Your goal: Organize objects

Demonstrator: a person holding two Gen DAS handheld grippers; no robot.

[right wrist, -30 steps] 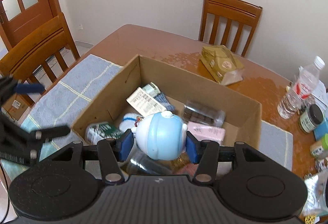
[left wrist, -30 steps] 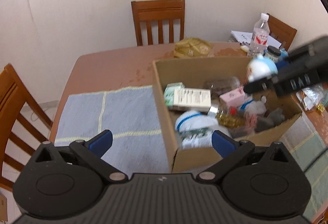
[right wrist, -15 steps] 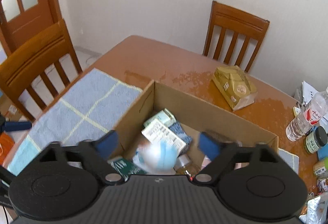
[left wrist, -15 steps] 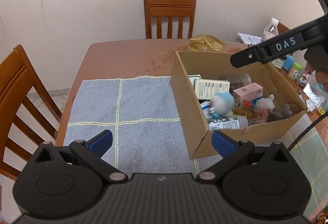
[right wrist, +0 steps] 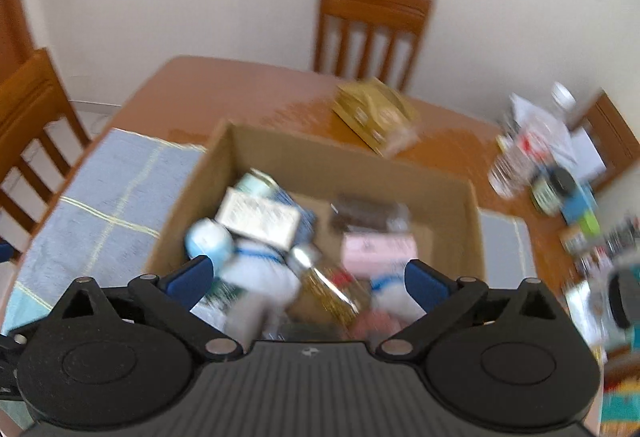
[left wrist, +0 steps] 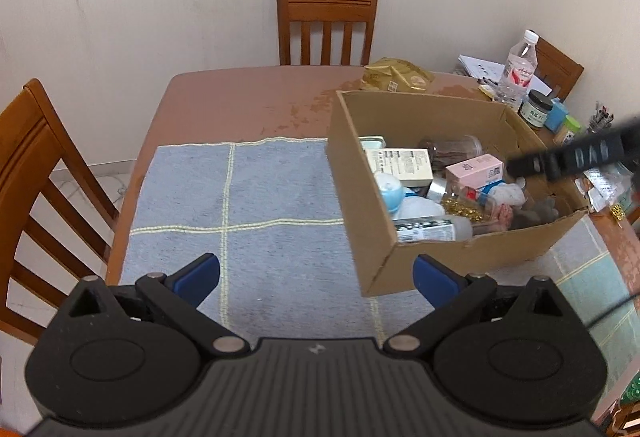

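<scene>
Box filling, both grippers empty

Left wrist view: left gripper [left wrist: 316,273] is hovering over the blue towel [left wrist: 240,197], jaws standing wide with nothing between them. It is sitting clear of the cardboard box [left wrist: 360,205], probably to leave room for the other hand. Box is resting partly on the towel, on the brown table [left wrist: 240,101]. Inside, a round blue toy [left wrist: 390,193] is lying against the near-left wall, beside a white carton [left wrist: 402,165] and a pink carton [left wrist: 476,169]; a clear bottle [left wrist: 428,229] is lying along the near wall. Right gripper [left wrist: 576,157] is showing as a blurred dark bar above the box's right side. Water bottle [left wrist: 518,69], jar [left wrist: 534,109] and gold packet [left wrist: 396,75] are waiting outside the box.

Right wrist view: heavily blurred. Right gripper [right wrist: 306,279] is pointing down into the box [right wrist: 320,157], jaws opening to their widest, pads touching nothing. Blue toy [right wrist: 208,241] is lying loose in the box, ahead of the left pad. Judging by this, one item is stowed and loose things at the table's right edge are next.
</scene>
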